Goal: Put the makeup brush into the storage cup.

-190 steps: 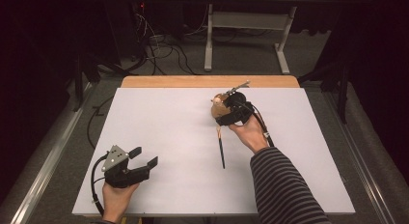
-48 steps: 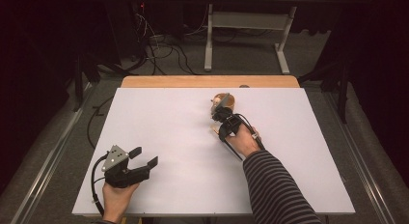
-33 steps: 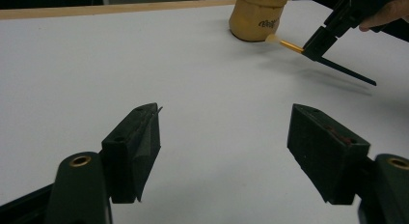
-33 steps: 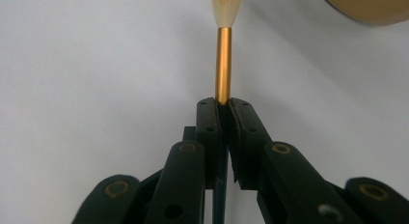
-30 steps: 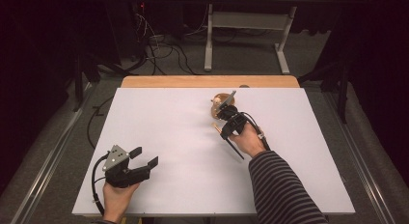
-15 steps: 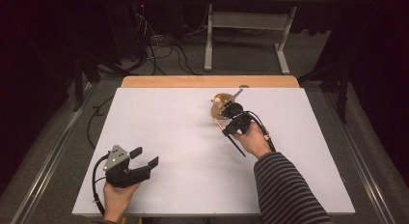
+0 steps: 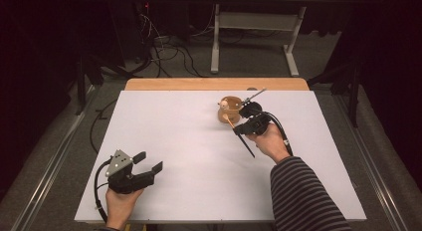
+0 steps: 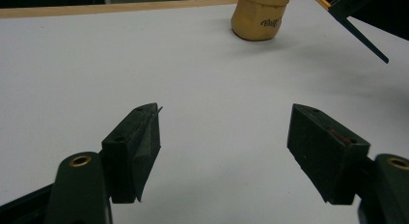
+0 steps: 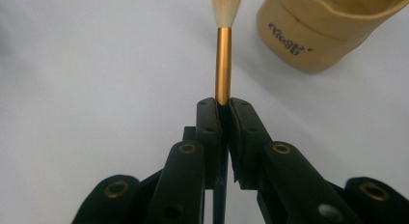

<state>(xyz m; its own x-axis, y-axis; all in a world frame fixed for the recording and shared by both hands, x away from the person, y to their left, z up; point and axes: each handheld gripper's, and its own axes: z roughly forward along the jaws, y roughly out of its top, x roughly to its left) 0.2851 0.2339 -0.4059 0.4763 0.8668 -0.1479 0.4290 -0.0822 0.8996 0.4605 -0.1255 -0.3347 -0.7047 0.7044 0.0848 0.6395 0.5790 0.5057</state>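
**Brush clamped beside the cup**

A brush is clamped between the closed jaws of the right gripper, its pale tip ahead of them and its dark handle trailing behind. A tan cup stands just ahead, to one side. The left gripper is held well apart from it, jaws spread, nothing between them.

The high view looks down over the desk; both gripper views sit low, facing the shared wooden cup.
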